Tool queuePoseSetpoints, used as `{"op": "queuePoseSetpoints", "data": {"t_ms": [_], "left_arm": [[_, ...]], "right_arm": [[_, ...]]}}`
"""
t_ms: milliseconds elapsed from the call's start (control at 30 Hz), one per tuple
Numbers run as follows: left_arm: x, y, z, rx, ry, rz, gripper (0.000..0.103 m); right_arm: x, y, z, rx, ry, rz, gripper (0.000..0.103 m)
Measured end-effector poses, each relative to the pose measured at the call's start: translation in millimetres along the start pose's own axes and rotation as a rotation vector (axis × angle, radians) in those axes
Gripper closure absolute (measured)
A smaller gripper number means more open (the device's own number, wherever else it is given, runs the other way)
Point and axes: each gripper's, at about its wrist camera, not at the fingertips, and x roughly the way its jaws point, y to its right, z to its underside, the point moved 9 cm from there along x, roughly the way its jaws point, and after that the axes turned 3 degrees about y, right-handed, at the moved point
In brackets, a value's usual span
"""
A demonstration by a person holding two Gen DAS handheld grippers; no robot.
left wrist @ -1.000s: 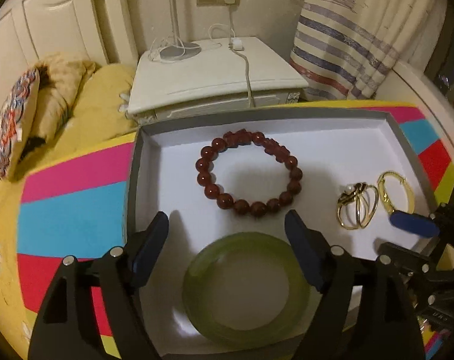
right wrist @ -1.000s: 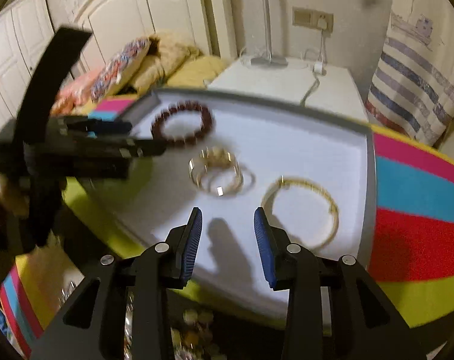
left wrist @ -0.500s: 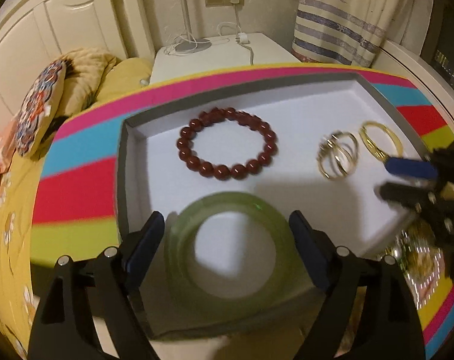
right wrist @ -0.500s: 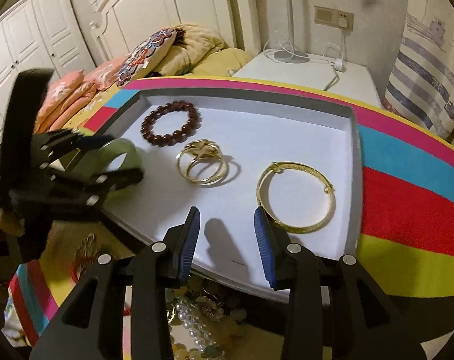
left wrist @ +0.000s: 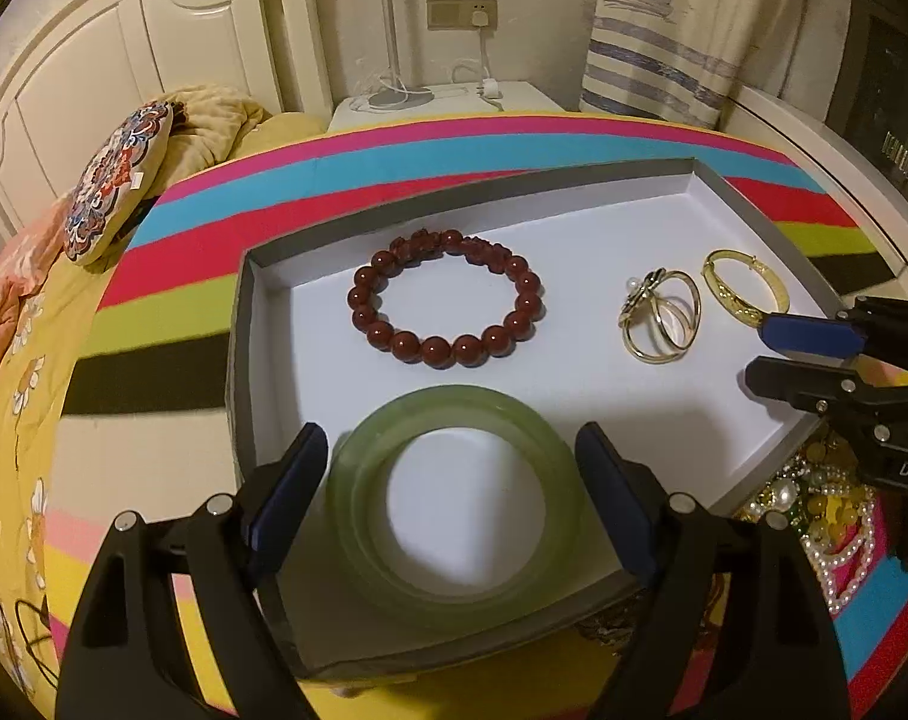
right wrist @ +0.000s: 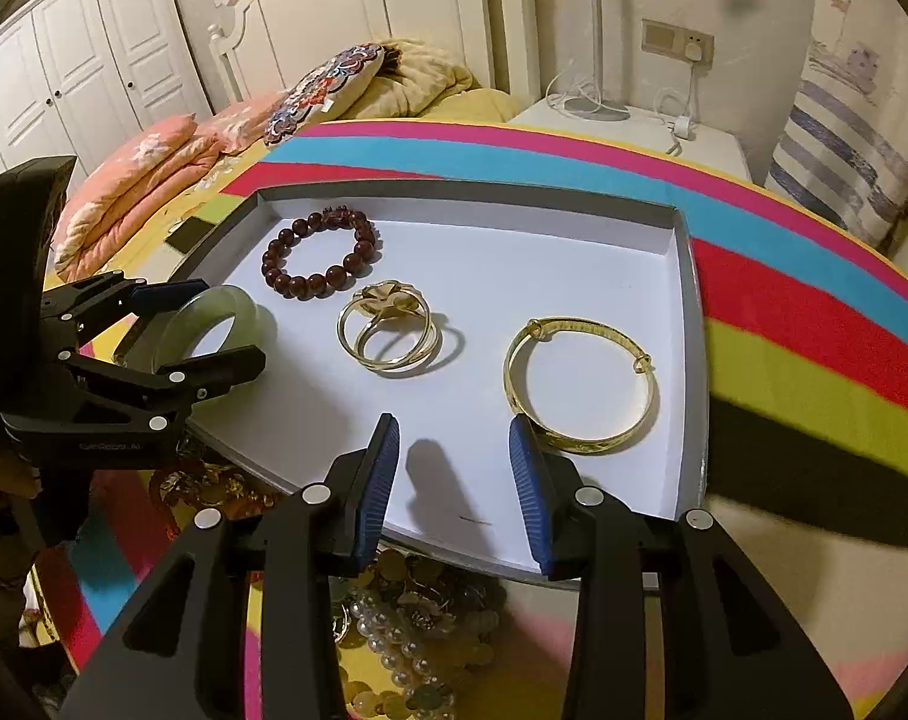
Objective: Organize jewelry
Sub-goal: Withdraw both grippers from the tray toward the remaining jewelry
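Observation:
A grey tray with a white floor holds a red bead bracelet, a gold double bangle and a gold bangle. My left gripper holds a green jade bangle across its width, over the tray's near left corner. My right gripper is open and empty above the tray's near edge, beside the gold bangle.
A pile of pearl and gold jewelry lies on the striped cloth in front of the tray. A bed with pillows and a white nightstand stand behind.
Both grippers have pulled back and risen from the tray. The jade bangle has come up with the left gripper, from the tray floor to above its near edge.

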Motion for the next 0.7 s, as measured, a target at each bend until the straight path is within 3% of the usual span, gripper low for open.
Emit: {"op": "queuePoseSetpoints", "data": {"t_ms": [333, 367, 400, 567, 633, 700], "left_arm": [[-28, 23, 30, 0.033, 0.017, 0.02, 0.019], [-29, 24, 30, 0.037, 0.019, 0.024, 0.019], [-31, 23, 31, 0.038, 0.024, 0.037, 0.019], [-77, 9, 19, 0.029, 0.165, 0.052, 0.019], [-109, -3, 15, 0.031, 0.258, 0.027, 0.003], [-135, -21, 17, 0.01, 0.328, -0.01, 0.002]], "right_arm": [[-32, -12, 36, 0.003, 0.042, 0.035, 0.066], [-34, -12, 36, -0.001, 0.05, 0.061, 0.059], [-41, -10, 38, 0.0, 0.074, 0.109, 0.046], [-85, -36, 33, -0.076, 0.228, 0.078, 0.042], [-95, -62, 37, -0.183, 0.244, 0.027, 0.042], [-95, -82, 44, -0.264, 0.229, -0.011, 0.044]]}}
